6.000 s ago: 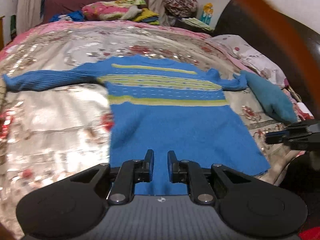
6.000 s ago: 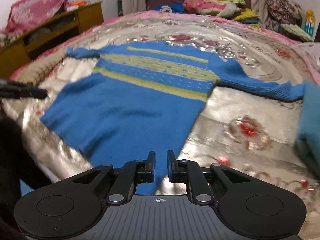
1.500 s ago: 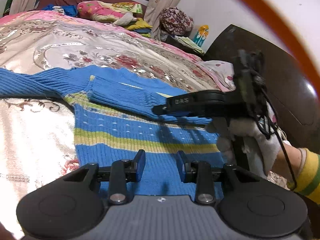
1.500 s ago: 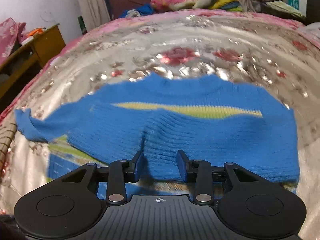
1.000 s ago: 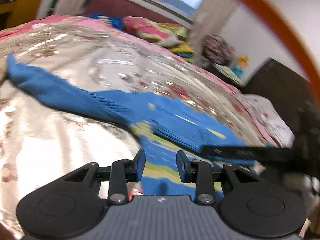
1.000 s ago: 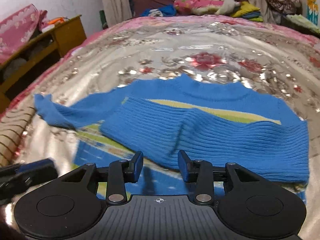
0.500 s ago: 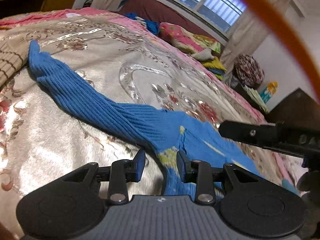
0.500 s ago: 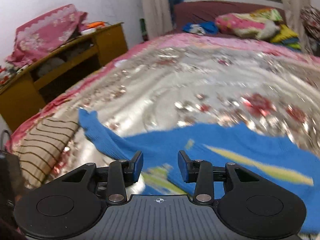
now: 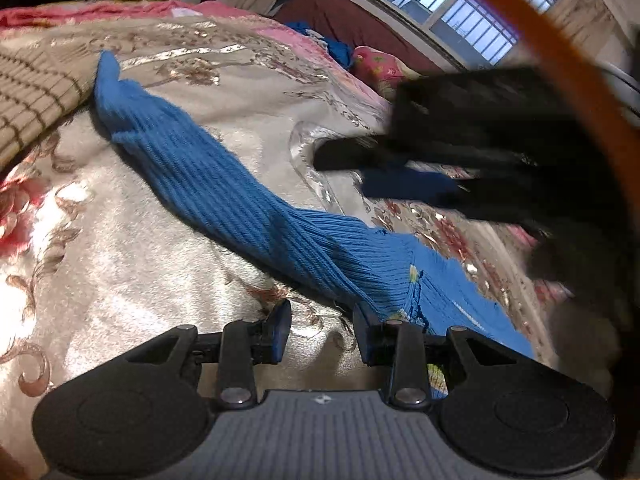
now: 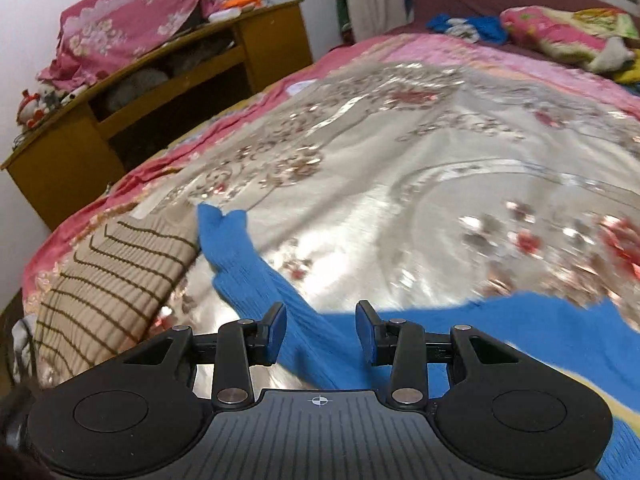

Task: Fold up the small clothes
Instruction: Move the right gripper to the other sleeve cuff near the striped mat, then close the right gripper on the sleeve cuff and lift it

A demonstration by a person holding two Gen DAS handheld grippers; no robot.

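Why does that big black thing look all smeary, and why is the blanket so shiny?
Left wrist view: the right gripper is motion-blurred. Right wrist view: the satin bedspread glares under the light, and its right edge is smeared.

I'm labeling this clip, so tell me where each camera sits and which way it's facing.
Left wrist: on the left gripper, low over the bedspread, facing along the outstretched sleeve; the right gripper shows blurred.
Right wrist: on the right gripper, facing the sleeve's cuff, striped cloth and wooden desk.
Shared: sleeve, bedspread, striped cloth.

Home bedroom, floral bedspread (image 10: 400, 200), wooden desk (image 10: 160, 92), barred window (image 9: 460, 12)
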